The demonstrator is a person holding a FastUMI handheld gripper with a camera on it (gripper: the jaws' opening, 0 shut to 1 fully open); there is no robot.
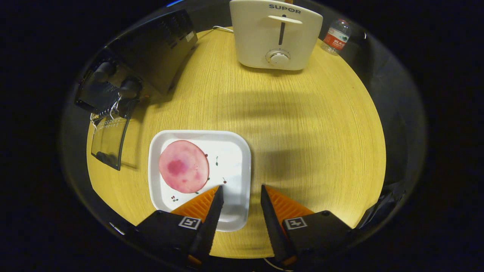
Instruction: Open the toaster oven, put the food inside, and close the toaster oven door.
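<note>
A round pink slice of food (183, 166) lies on a white square plate (236, 151) on the wooden table. My gripper (242, 192) hovers open above the plate's near right corner, nothing between its fingers; the slice is just ahead and left of the left finger (211, 211). The black toaster oven (143, 64) stands at the far left of the table, its glass door (109, 141) hanging open and down toward the table, with a wire rack showing at the hinge.
A cream pop-up toaster (276, 34) stands at the far side of the round table (314, 143). A plastic water bottle (335, 37) stands right of it. Bare tabletop lies between plate and toaster.
</note>
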